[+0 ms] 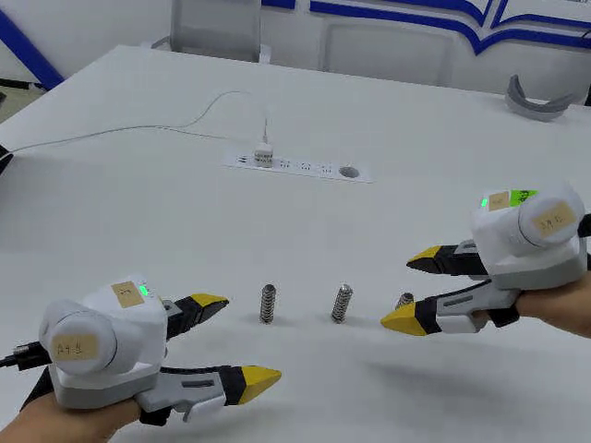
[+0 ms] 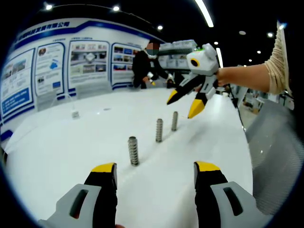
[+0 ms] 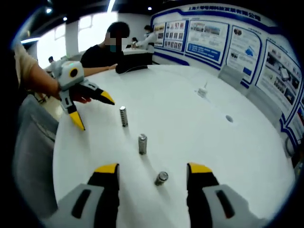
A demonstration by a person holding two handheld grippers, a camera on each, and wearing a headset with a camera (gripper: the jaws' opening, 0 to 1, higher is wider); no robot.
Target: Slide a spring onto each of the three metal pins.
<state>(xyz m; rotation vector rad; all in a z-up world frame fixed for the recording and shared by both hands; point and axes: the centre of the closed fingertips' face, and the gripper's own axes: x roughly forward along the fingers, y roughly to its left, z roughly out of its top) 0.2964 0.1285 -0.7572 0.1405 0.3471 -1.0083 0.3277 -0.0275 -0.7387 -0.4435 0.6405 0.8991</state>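
Springs [image 1: 268, 303] appear seated on all three pins [image 1: 342, 302], standing in a row on the desk [image 1: 185, 203]. Left claw [image 1: 251, 338] and right claw [image 1: 396, 292] both released, empty. Judgement: task near complete; next, verify rightmost spring's seating.

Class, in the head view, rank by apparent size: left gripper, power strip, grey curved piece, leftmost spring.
1. left gripper, helped by nearness
2. power strip
3. grey curved piece
4. leftmost spring

Three springs [image 1: 343, 303] in a row on the tabletop [image 1: 185, 212].
Left claw [image 1: 251, 339] front-left, right claw [image 1: 397, 293] at the right end, power strip [image 1: 298, 167] behind.
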